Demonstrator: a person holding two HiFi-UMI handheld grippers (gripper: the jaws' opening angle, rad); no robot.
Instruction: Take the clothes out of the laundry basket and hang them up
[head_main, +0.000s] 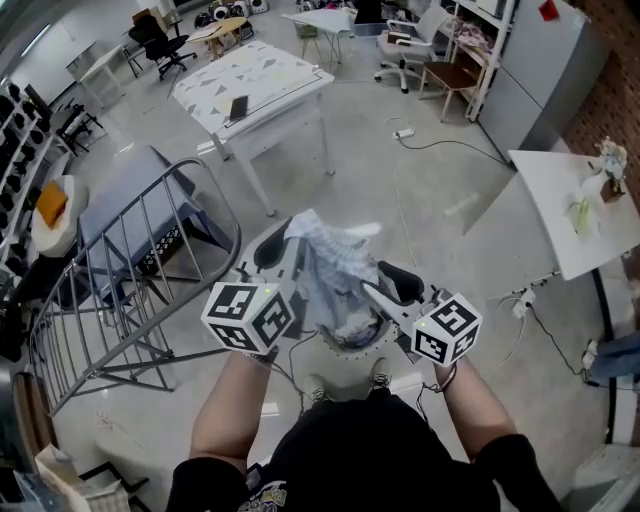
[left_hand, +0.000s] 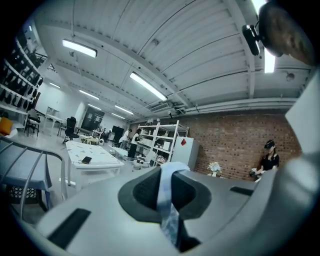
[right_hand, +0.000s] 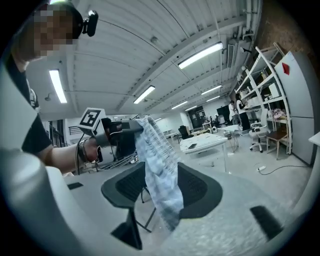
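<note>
Left gripper (head_main: 283, 240) is clamped on one edge of the garment (head_main: 335, 275), a thin, crumpled cloth in a pale blue-and-white pattern. I hold it up between both tools, to the right of the grey drying rack (head_main: 130, 290). My right gripper (head_main: 388, 288) stands with jaws parted, the cloth hanging loosely through their gap.

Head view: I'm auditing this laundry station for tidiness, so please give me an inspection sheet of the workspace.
Surface: grey floor; no worktop in use.
Job's things: pale garment held over the laundry basket; drying rack at left.
Clutter: phone on the white table.
Grippers: left gripper shut on the garment; right gripper open, cloth hanging between its jaws.
Cables: lead on the floor ahead, another at right.
Surroundings: office chairs, shelving.
</note>
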